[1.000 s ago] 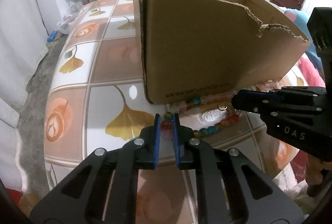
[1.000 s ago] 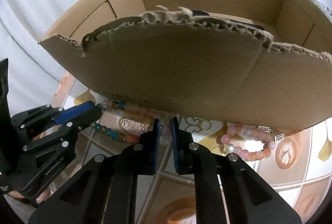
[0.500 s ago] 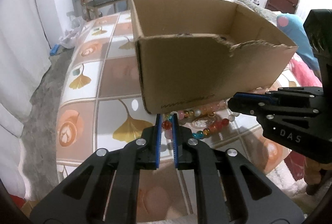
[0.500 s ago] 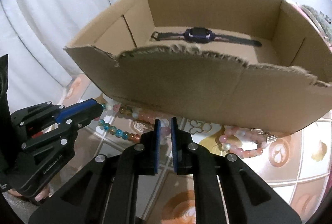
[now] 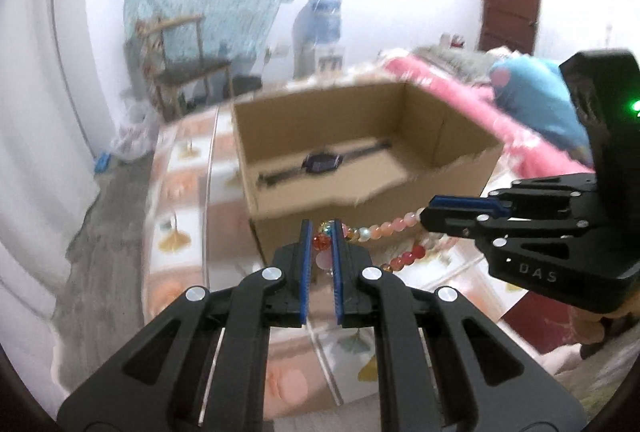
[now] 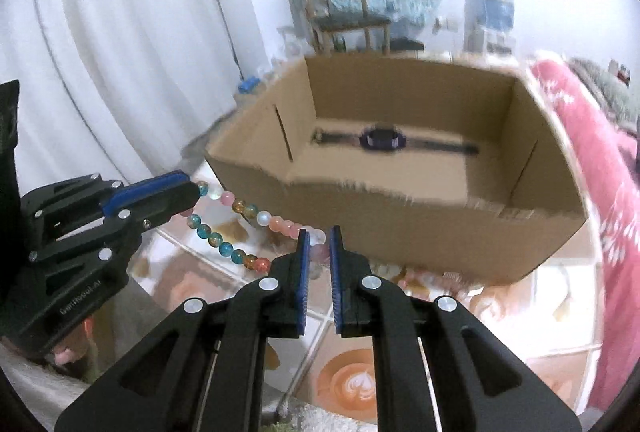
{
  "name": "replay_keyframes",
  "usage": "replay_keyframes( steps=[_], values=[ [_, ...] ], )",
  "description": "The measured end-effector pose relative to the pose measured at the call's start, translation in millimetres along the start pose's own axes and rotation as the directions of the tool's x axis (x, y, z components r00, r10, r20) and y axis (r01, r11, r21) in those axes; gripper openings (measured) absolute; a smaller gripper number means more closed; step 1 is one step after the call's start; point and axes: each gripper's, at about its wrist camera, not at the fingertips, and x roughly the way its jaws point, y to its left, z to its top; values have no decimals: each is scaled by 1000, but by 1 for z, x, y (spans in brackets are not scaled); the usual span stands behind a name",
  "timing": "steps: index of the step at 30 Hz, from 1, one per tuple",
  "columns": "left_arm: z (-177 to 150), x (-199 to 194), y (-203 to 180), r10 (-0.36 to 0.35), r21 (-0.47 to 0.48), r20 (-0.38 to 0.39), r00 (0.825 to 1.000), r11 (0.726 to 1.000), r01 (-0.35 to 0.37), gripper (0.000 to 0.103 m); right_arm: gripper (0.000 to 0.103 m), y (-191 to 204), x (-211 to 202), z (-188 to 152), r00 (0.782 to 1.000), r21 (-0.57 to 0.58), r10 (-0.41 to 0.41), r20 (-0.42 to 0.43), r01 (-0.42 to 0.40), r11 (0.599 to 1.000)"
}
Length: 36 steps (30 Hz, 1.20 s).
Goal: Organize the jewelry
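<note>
Both claws, left [image 5: 322, 228] and right [image 6: 317, 234], pinch the bead necklace [image 6: 244, 208] between them.

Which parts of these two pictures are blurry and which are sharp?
Left wrist view: cardboard box and room smeared by motion, left gripper crisp. Right wrist view: box rim and watch blurred, right gripper and bead bracelet sharper.

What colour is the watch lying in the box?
Dark purple face, black strap: the watch, clearest in the right wrist view.

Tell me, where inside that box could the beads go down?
The cardboard box floor is bare between the watch and the torn near wall. Along the far wall the watch fills it. Both hand-held grippers, left and right, hold the bead necklace outside it.
</note>
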Motion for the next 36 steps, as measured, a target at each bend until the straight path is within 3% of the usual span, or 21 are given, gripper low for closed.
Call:
replay_keyframes(
  steps=[5, 8, 10, 14, 18, 24, 27, 30, 33, 36],
  values=[
    [42, -25, 1, -48, 42, 118, 992, 998, 43, 9, 10, -7, -36, 36, 994, -68, 5, 105, 2, 998],
    [68, -15, 4, -61, 101, 138, 989, 994, 47, 9, 10, -20, -24, 63, 994, -92, 16, 110, -6, 996],
    [83, 8, 9, -63, 123, 89, 994, 991, 52, 9, 10, -31, -7, 79, 997, -90, 38, 64, -32, 995],
    [98, 65, 18, -32, 170, -42, 999, 985, 39, 9, 10, -58, 52, 102, 988, -24, 99, -120, -103, 994],
    [91, 117, 23, -3, 217, -176, 984, 975, 42, 9, 10, -74, 112, 103, 939, 33, 130, -319, -126, 992],
    [78, 161, 24, 42, 248, -302, 952, 968, 36, 9, 10, -83, 160, 96, 873, 79, 148, -464, -126, 989],
    [76, 169, 23, 59, 260, -329, 942, 965, 31, 9, 10, -85, 171, 92, 853, 109, 162, -496, -124, 986],
    [77, 173, 22, 78, 277, -323, 943, 961, 16, 11, 11, -91, 177, 93, 837, 160, 201, -510, -137, 978],
    [80, 174, 27, 81, 261, -314, 946, 965, 4, 24, 11, -94, 173, 96, 850, 151, 182, -494, -122, 981],
    [86, 167, 32, 78, 232, -297, 952, 973, -7, 26, 19, -99, 164, 97, 870, 159, 169, -463, -107, 982]
  ],
)
